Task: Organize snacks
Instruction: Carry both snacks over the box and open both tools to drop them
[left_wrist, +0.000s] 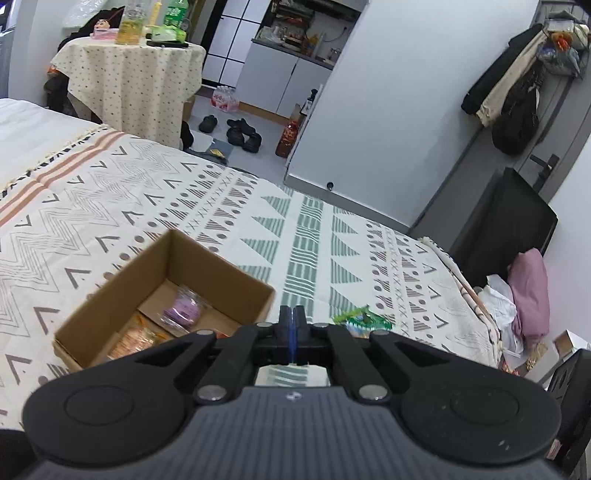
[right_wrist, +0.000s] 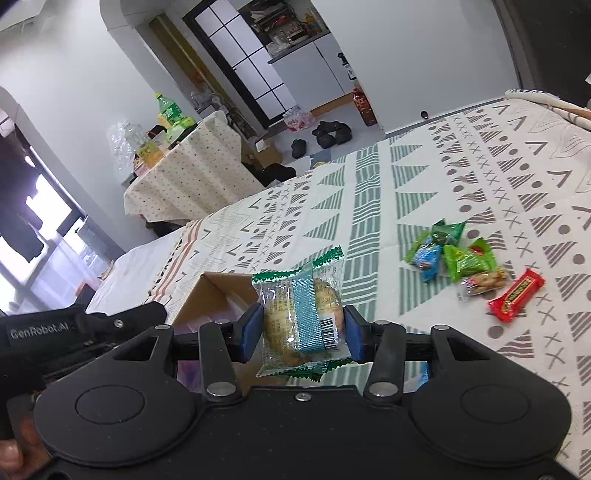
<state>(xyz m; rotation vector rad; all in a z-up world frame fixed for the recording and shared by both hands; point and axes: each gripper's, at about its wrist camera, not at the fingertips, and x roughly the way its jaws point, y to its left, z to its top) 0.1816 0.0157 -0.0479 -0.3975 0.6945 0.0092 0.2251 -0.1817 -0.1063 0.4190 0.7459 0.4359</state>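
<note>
A: Where's the snack in play?

B: A clear-wrapped pastry with a green serrated edge and a teal label band (right_wrist: 301, 317). The right gripper (right_wrist: 302, 330) pinches it between its blue pads (right_wrist: 252, 325), one pad on each flat side, and it is lifted clear of the bedspread (right_wrist: 424, 192).

A: How does it sit in the grip?

B: Its long axis runs roughly up and down in the right wrist view, with the sealed ends sticking out above and below the pads.

A: And where does it need to go?

B: My guess is the cardboard box (right_wrist: 218, 295). From the right gripper the box lies just to the left and slightly beyond, its near corner peeking out beside the pastry. That leftward offset is what the coming move turns on.

A: What's already in the box?

B: In the left wrist view, the box (left_wrist: 207, 258) holds a purple wrapped snack (left_wrist: 183, 310) and an orange packet (left_wrist: 135, 338) nearer the camera.

A: The left gripper?

B: The left gripper (left_wrist: 294, 314) has its fingers pressed together with nothing between them. It hangs at the box's right edge, so it is closer to the box, but the right one carries the load.

A: Anything left to sort?

B: A pile of loose snacks (right_wrist: 458, 258) and a red bar (right_wrist: 516, 295) lie on the bedspread, off to the right of the right gripper.
</note>
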